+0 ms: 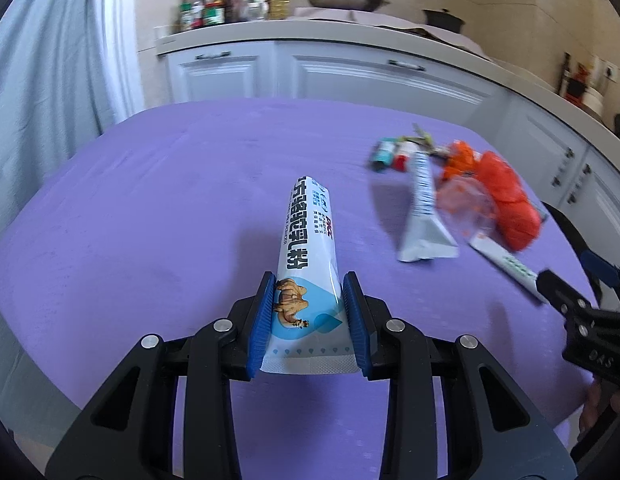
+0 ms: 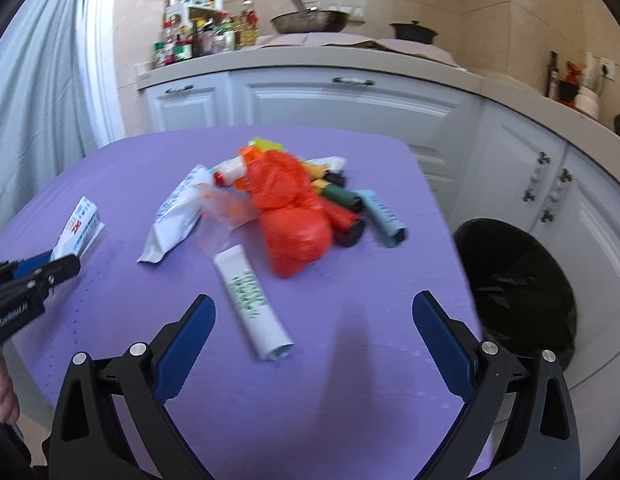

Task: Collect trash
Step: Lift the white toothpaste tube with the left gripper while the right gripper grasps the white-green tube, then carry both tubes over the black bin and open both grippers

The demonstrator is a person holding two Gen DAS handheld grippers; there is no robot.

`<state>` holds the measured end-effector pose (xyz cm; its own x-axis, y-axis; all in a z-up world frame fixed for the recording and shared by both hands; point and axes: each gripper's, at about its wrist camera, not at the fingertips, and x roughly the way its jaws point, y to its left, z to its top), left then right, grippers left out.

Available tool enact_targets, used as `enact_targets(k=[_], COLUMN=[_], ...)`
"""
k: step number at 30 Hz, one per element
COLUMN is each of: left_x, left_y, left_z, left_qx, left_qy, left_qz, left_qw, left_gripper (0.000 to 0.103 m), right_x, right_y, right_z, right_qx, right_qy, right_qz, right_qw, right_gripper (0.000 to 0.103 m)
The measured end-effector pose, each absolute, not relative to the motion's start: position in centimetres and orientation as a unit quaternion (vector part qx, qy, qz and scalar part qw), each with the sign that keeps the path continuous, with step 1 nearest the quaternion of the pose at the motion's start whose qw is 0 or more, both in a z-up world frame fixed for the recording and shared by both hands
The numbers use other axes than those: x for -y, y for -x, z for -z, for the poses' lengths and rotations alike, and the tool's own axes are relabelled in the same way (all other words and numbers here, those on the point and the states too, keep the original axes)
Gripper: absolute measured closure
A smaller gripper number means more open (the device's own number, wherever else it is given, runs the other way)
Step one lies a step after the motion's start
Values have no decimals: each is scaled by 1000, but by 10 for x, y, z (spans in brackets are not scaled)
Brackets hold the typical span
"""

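Observation:
My left gripper [image 1: 310,312] is shut on a white and blue milk powder sachet [image 1: 307,248] with a camel picture, held above the purple table [image 1: 149,208]; the sachet also shows in the right wrist view [image 2: 79,226]. My right gripper [image 2: 314,340] is wide open and empty over the table. Just ahead of it lies a white tube with green print [image 2: 249,300]. Behind the tube is a trash pile: an orange plastic bag [image 2: 293,216], a white pouch [image 2: 173,216], several small rolls [image 2: 342,204] and a light blue tube [image 2: 384,216].
A black-lined trash bin [image 2: 518,284] stands on the floor off the table's right edge. White cabinets [image 2: 350,100] and a counter with bottles and a wok lie beyond. A pale curtain [image 1: 49,60] hangs left.

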<state>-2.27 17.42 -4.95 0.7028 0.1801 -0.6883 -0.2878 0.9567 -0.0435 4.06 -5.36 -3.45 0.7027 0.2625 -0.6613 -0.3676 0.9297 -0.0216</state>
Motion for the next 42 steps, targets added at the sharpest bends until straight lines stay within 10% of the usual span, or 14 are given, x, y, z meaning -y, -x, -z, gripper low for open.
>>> enact_targets(k=[6, 9, 13, 20, 42], left_x=[-186, -187, -187, -183, -100], left_y=[23, 22, 22, 23, 8], left_z=[54, 55, 56, 55, 12], left_qx=[-368, -368, -368, -368, -334], left_qy=[87, 89, 89, 89, 57], left_qz=[-140, -140, -138, -135, -35], left_qw=[915, 915, 915, 916, 940], left_gripper=[70, 70, 70, 70, 70], right_x=[44, 41, 38, 32, 119], right_y=[-42, -46, -47, -42, -27], right_z=[36, 40, 44, 45, -11], right_qx=[-355, -372, -383, -384, -317], right_qy=[88, 94, 102, 102, 44], right_qz=[-187, -192, -196, -225, -167], right_qw=[912, 903, 897, 890, 933], right_gripper=[14, 43, 47, 85, 88])
